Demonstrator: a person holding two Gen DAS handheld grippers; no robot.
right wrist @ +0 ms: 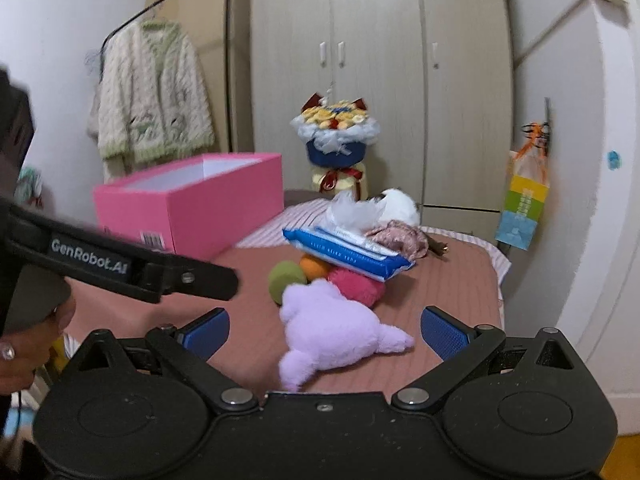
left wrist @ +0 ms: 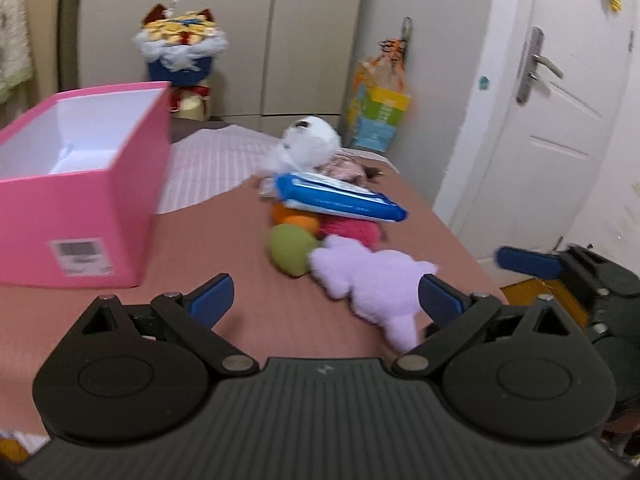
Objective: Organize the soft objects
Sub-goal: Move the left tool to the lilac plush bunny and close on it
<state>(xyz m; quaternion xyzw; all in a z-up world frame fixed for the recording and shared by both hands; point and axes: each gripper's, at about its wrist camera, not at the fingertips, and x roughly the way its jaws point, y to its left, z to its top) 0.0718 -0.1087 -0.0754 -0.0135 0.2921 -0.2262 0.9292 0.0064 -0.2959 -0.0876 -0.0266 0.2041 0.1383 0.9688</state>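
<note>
A lilac plush toy (left wrist: 372, 280) (right wrist: 332, 328) lies on the brown bedcover, nearest to both grippers. Behind it are a green ball (left wrist: 290, 250) (right wrist: 284, 278), an orange ball (left wrist: 294, 216), a pink fuzzy toy (left wrist: 352, 230) (right wrist: 356, 284), a blue wipes pack (left wrist: 340, 196) (right wrist: 348, 252) and a white plush (left wrist: 310, 140). An open pink box (left wrist: 80, 184) (right wrist: 192, 204) stands to the left. My left gripper (left wrist: 326, 300) is open, with the plush by its right finger. My right gripper (right wrist: 326, 332) is open, and the plush lies just ahead between its fingers.
A blue-wrapped bouquet (right wrist: 336, 136) stands at the back before a beige wardrobe (right wrist: 380, 60). A white door (left wrist: 560, 100) is on the right, beside a colourful paper bag (left wrist: 380, 116). A cardigan (right wrist: 152, 108) hangs at left. A hand (right wrist: 28, 344) holds the left gripper's body (right wrist: 132, 268).
</note>
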